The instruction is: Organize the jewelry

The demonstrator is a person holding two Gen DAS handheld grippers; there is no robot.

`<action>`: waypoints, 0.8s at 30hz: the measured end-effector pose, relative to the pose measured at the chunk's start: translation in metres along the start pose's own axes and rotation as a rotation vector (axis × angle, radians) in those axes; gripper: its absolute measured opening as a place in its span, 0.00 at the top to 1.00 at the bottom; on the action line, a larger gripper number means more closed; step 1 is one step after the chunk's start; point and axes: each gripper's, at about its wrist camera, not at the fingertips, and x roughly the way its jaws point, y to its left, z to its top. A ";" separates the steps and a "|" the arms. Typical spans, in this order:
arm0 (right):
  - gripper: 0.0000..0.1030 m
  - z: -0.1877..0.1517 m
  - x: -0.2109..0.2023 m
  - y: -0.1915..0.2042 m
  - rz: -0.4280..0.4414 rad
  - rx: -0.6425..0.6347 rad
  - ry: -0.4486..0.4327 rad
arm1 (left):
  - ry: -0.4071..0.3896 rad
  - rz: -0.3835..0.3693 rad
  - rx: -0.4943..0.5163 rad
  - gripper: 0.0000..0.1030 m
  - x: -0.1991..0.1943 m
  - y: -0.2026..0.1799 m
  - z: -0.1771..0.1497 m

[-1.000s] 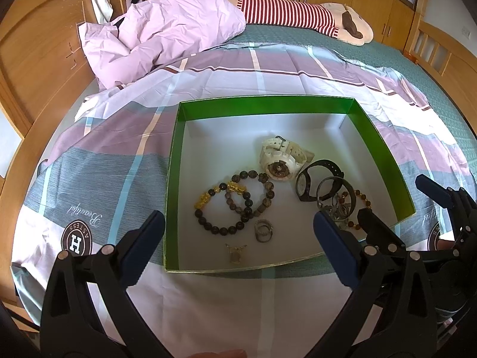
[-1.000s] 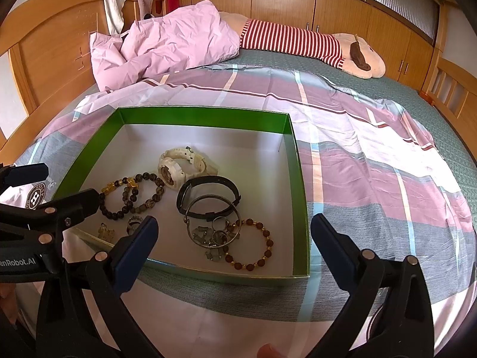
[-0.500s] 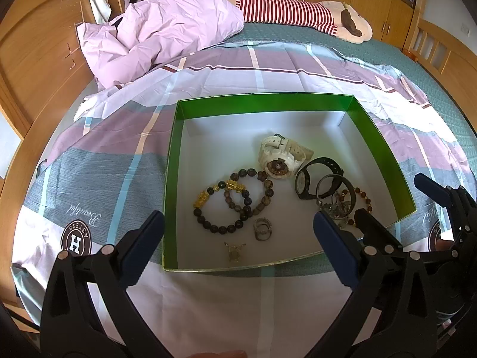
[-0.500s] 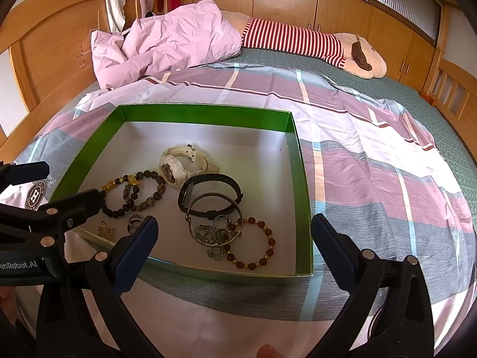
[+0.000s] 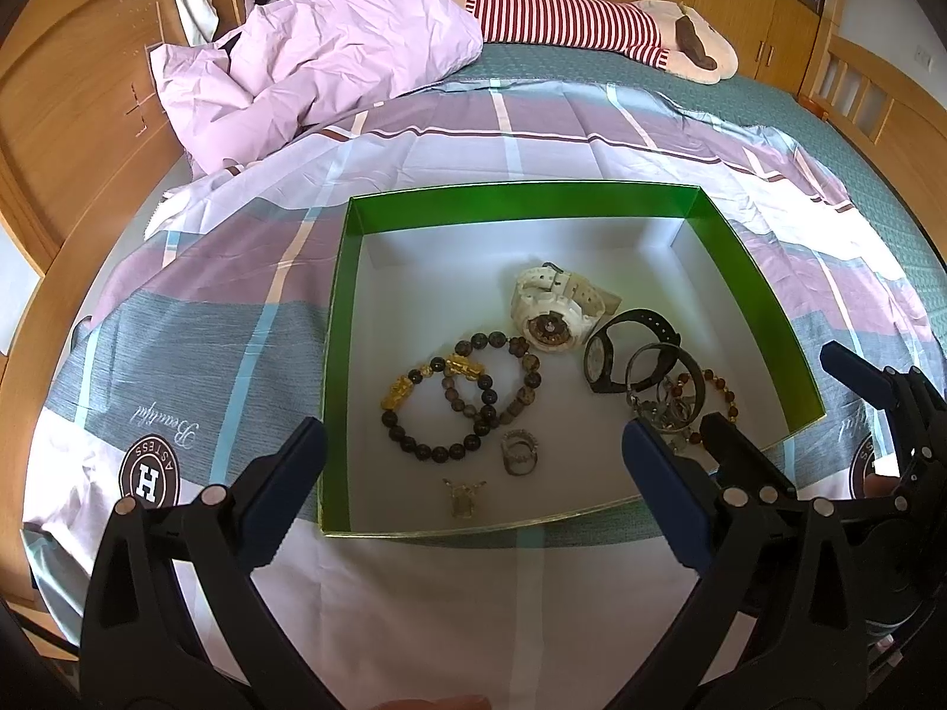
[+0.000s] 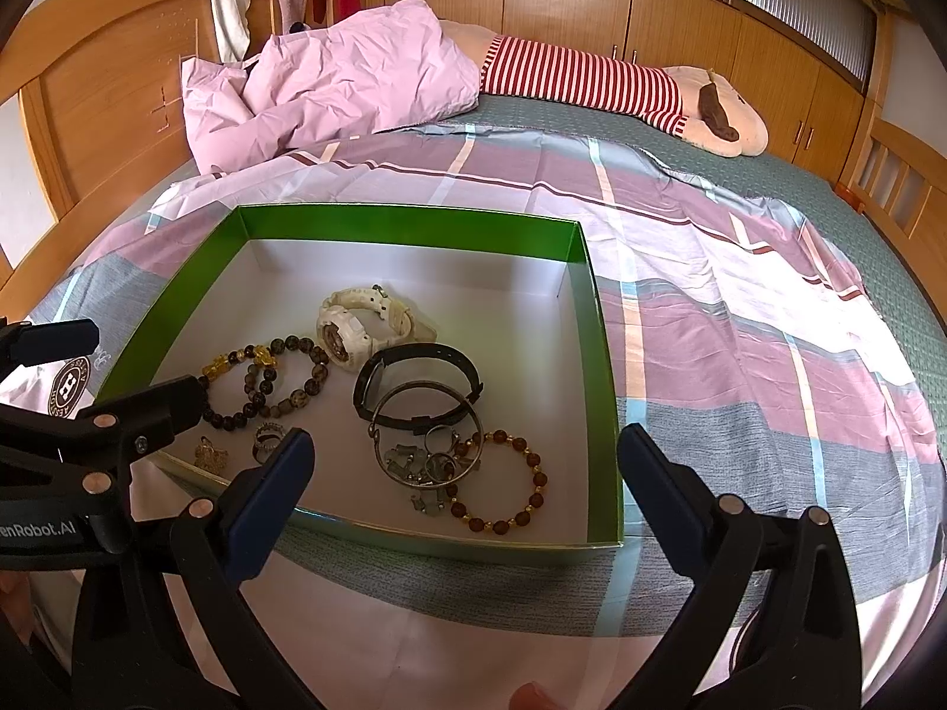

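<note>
A green box [image 5: 527, 201] with a white floor lies on the bed and holds the jewelry. Inside are a white watch [image 5: 550, 307], a black watch [image 5: 627, 349], dark bead bracelets with gold charms [image 5: 456, 402], a ring [image 5: 519, 451], a pendant [image 5: 464, 494], a metal bangle with charms [image 5: 663, 396] and a brown bead bracelet [image 5: 725, 390]. My left gripper [image 5: 472, 444] hovers open over the box's near edge. My right gripper [image 6: 464, 441] is open too, above the bangle [image 6: 426, 444] and the near right corner. Neither holds anything.
The box sits on a pink, grey and white striped sheet [image 6: 740, 325]. A crumpled pink quilt [image 5: 319, 59] and a striped plush toy [image 5: 592, 23] lie at the far end of the bed. A wooden headboard [image 5: 77, 118] runs along the left.
Both grippers have drifted very slightly over the box. They remain open, and the jewelry lies as before.
</note>
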 end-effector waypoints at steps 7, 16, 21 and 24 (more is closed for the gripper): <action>0.03 0.001 0.000 0.000 0.000 -0.001 0.000 | 0.000 0.000 -0.002 0.04 0.000 0.000 0.000; 0.03 -0.002 0.003 0.002 0.004 -0.009 0.003 | 0.001 0.001 0.006 0.04 0.001 -0.002 -0.001; 0.03 -0.002 0.003 0.002 0.004 -0.010 0.003 | 0.011 -0.009 0.008 0.04 0.001 -0.001 0.000; 0.03 -0.003 0.003 0.002 0.005 -0.010 0.003 | 0.013 -0.008 0.008 0.04 0.001 0.000 0.001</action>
